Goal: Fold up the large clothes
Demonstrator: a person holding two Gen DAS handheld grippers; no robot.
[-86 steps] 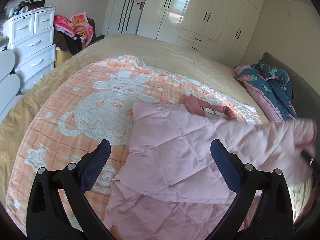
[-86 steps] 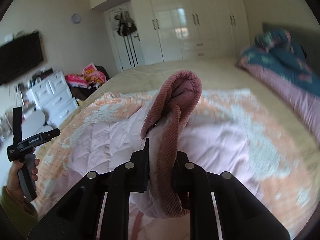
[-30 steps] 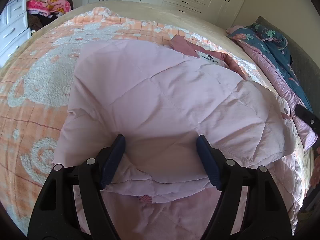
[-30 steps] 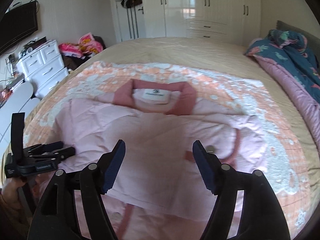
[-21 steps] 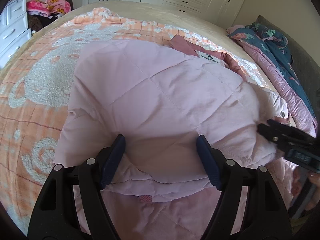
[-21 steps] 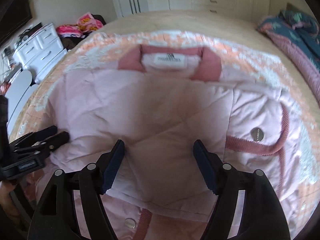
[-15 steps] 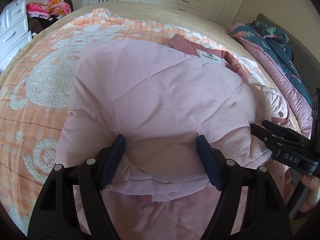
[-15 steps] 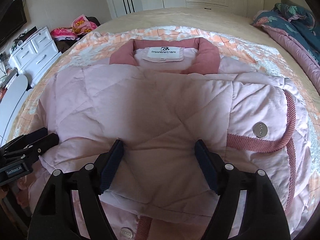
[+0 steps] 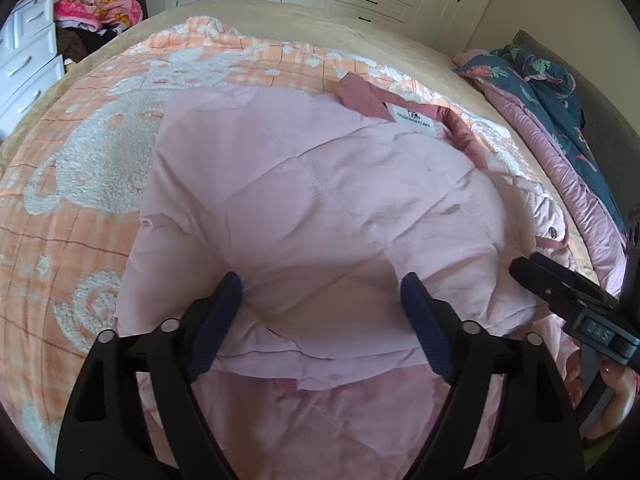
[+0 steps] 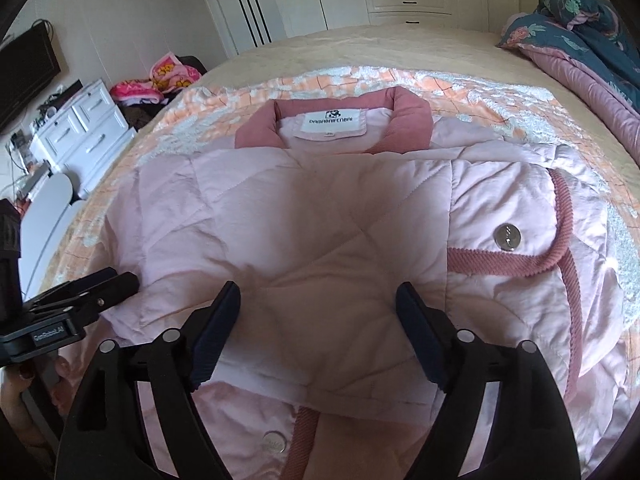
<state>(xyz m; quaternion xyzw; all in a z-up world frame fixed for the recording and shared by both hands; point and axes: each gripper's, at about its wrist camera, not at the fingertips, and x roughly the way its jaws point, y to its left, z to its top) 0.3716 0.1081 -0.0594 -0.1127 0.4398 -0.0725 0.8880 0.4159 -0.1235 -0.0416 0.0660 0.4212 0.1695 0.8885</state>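
Observation:
A pale pink quilted jacket lies on the bed with its dark pink collar and white label at the far end. Both sides are folded in over the middle, and a snap button shows on the right flap. My left gripper hovers at the jacket's near left part, jaws opening, with loose fabric between the fingers and no pad pressing on it. My right gripper stands over the near middle, jaws opening too, with nothing gripped. Each gripper shows in the other's view: the right gripper and the left gripper.
An orange and white fleece blanket covers the bed under the jacket. A dark floral quilt is bunched along the right side. White drawers and a pile of pink clothes stand left of the bed, with wardrobes behind.
The right gripper, once shut on the sleeve cuff, laid it over the jacket and let go, then sank closer to it. Both grippers' jaws have spread wider.

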